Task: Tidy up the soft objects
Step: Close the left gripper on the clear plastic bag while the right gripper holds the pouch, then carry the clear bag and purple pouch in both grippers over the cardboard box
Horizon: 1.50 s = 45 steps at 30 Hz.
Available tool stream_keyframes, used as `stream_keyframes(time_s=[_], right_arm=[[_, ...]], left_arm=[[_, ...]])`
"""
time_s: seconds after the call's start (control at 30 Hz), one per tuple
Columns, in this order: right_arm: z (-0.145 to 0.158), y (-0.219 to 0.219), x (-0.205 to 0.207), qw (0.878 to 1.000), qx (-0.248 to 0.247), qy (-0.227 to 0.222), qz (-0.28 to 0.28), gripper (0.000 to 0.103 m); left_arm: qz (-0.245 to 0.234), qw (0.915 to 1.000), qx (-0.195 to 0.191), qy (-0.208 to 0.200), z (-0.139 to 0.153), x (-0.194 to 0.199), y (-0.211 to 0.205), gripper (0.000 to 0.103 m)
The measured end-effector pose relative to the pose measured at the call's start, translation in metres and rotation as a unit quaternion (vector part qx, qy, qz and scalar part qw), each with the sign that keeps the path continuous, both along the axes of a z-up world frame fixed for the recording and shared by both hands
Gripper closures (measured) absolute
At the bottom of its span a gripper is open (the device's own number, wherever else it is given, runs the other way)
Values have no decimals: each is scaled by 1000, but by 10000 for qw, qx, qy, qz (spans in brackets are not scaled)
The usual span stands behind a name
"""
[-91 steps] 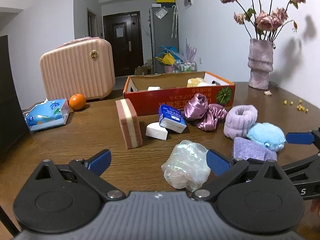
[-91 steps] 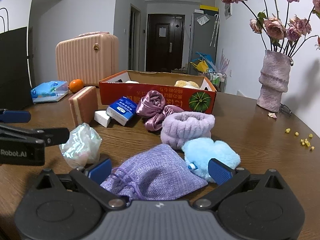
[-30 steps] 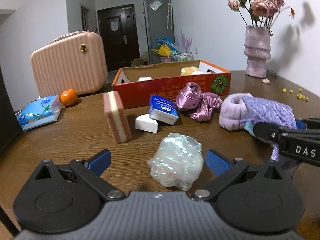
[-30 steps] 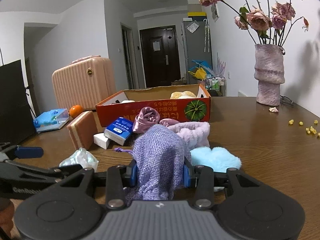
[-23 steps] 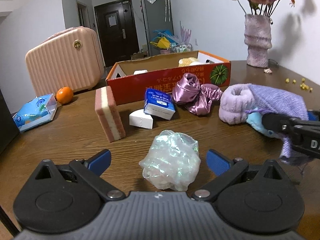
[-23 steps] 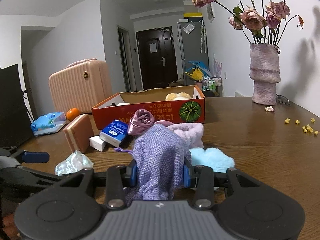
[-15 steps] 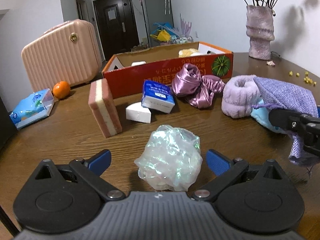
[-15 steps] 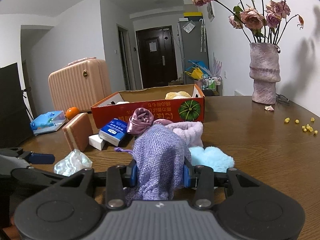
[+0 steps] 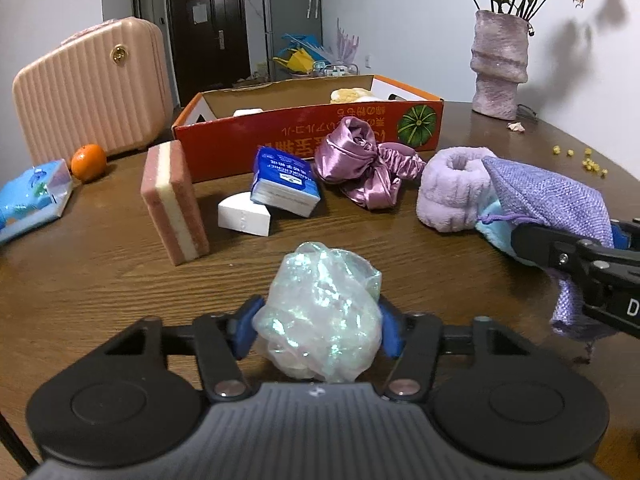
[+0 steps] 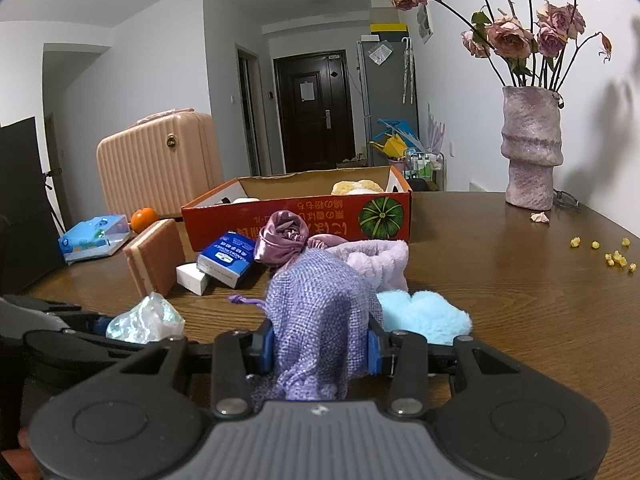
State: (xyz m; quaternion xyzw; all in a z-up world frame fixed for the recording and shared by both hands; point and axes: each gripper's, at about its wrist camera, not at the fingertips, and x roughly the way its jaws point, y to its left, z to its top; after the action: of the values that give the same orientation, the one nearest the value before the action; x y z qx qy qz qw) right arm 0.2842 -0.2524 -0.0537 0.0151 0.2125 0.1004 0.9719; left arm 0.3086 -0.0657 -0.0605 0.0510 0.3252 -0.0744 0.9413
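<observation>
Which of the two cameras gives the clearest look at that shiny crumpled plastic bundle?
The left wrist view. There the shiny plastic bundle sits front and centre, squeezed between the left gripper fingers, with its iridescent folds plain. The right wrist view shows only a small part of it at the lower left, partly behind the left gripper's black arm.

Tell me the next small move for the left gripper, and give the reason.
Probably lift it straight up a little. The left gripper has its blue pads pressed against both sides of the iridescent plastic bag, which appears to sit on the wooden table. The open orange box lies ahead, behind the sponge and tissue pack, so height comes first.
</observation>
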Motion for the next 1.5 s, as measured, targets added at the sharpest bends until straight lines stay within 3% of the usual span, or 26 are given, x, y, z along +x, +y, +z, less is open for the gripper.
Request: stream_keyframes(time_s=[0.53, 0.8, 1.5], right_arm=[[-1, 2, -2, 9999, -68, -116, 73, 62], [2, 4, -6, 9994, -106, -307, 92, 62], [17, 6, -6, 9985, -140, -527, 61, 62]], left_arm=[[176, 9986, -134, -482, 13, -17, 9, 52], [346, 9949, -173, -926, 27, -30, 14, 52], [413, 9906, -367, -1249, 49, -39, 13, 52]])
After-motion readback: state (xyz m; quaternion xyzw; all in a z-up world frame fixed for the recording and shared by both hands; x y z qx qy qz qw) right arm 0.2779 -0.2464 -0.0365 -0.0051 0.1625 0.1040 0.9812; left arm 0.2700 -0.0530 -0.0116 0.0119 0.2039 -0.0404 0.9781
